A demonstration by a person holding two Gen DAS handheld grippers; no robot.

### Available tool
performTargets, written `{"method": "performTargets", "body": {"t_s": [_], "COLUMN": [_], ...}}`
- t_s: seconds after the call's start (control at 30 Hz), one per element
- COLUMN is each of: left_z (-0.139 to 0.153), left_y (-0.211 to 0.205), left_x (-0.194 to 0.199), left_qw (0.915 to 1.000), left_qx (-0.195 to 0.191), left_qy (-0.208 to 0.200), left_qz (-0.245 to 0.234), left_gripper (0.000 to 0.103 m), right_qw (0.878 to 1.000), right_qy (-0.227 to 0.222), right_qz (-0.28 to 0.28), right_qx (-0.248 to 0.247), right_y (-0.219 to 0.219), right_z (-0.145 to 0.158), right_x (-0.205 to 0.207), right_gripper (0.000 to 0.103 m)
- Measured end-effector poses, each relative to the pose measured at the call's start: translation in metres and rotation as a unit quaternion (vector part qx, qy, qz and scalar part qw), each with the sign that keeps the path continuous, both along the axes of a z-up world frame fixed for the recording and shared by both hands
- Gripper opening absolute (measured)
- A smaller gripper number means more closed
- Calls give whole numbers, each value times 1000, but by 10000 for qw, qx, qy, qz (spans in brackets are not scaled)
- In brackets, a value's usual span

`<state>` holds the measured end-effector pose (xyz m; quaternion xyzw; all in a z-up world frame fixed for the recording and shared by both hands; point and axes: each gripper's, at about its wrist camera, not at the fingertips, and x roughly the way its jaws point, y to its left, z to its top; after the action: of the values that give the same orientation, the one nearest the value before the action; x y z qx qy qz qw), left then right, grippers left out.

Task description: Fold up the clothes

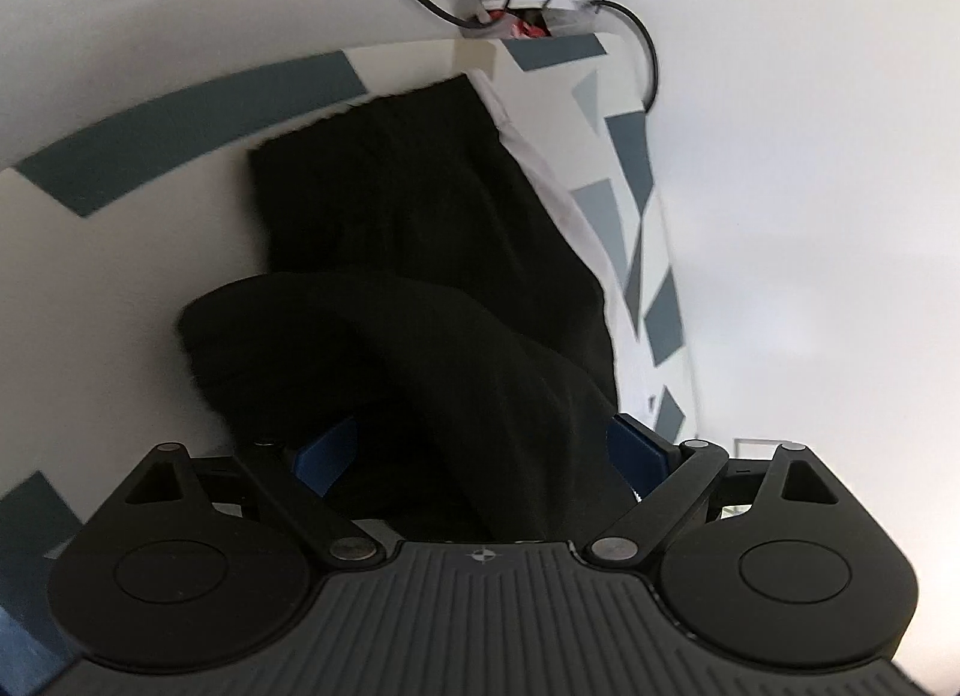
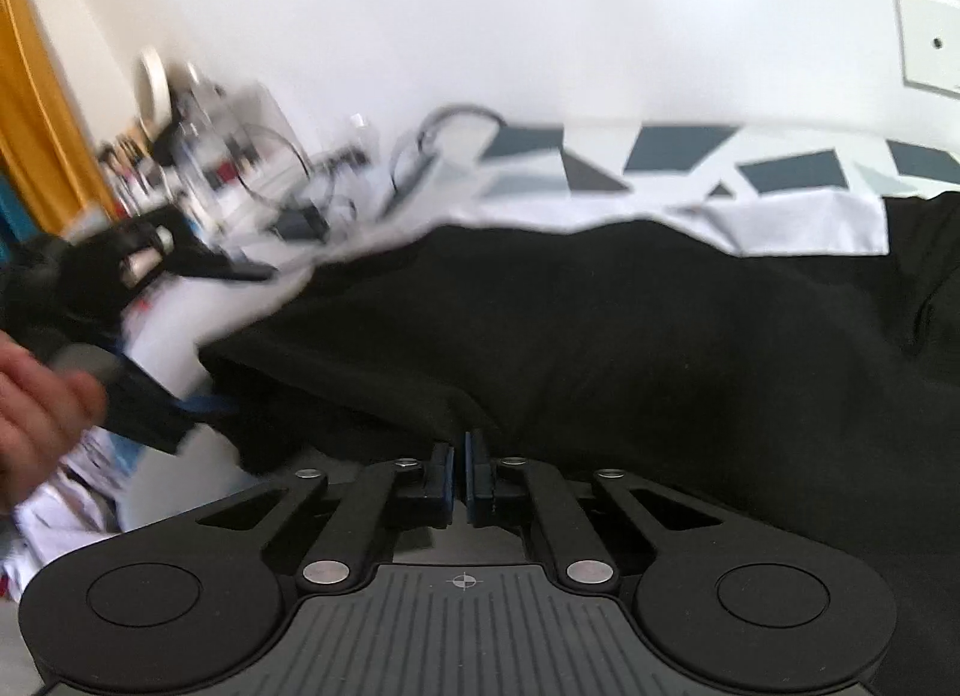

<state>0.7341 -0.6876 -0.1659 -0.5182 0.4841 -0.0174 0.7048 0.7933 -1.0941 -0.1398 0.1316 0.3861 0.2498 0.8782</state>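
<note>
The black, soft cotton garment [image 1: 432, 228] lay on the white sheet patterned with grey-blue geometric shapes [image 1: 120, 144], and everything else is placed here relative to that garment. A white cloth [image 2: 798, 222] showed as a strip along its far edge, between it and the patterned sheet.

The left gripper [image 1: 480, 456] stood with its blue-padded jaws spread wide, and a bunched fold of the black garment draped through the gap between them; the pads were far apart, and whether they pressed on the fabric could not be told. The right gripper [image 2: 461, 471] had its blue pads brought together at the garment's near edge; whether a thin pinch of fabric sat between them could not be made out against the dark cloth. In the right wrist view, a hand [image 2: 36, 402] held the other tool at the garment's left end, blurred.

Judging by the raised hump of cloth over the flat part, a fold was being carried across the garment, roughly midway through the task. The next move would call for laying that lifted portion down squarely on the flat half, keeping both held edges level so the crease ran straight, then freeing the cloth without dragging it.
</note>
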Motion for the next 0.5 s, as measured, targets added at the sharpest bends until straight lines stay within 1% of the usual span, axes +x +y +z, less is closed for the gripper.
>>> {"method": "performTargets", "body": {"t_s": [0.13,0.2,0.23,0.27,0.3,0.33,0.37,0.4,0.5], "left_z": [-6,-11,-14,-17,-19,-22,-23,-21,1], "left_y": [-1,-3,-4,-4,-5,-6,-8,-9,-17], "left_x": [0,0,0,0,0,0,1,2,8], "left_qw": [9991,9981,9976,9971,9968,9967,9965,9970,9994], "left_qx": [-390,-570,-636,-681,-702,-704,-695,-606,-62], "left_qy": [135,193,235,266,293,345,423,459,343], "left_qz": [76,124,157,197,227,219,198,168,-21], "left_gripper": [92,92,90,84,58,29,18,9,7], "right_qw": [9970,9947,9940,9933,9926,9923,9920,9917,9909], "right_qy": [-214,-287,-305,-316,-327,-336,-345,-346,-328], "right_qz": [-446,-655,-720,-770,-815,-848,-884,-921,-1005], "right_qx": [603,736,770,806,836,842,833,824,830], "right_y": [-29,-40,-45,-49,-52,-54,-56,-58,-59], "right_z": [15,21,22,24,25,26,26,26,27], "right_x": [-12,-14,-14,-14,-14,-14,-13,-12,-9], "right_gripper": [1,1,1,1,1,1,1,1,1]}}
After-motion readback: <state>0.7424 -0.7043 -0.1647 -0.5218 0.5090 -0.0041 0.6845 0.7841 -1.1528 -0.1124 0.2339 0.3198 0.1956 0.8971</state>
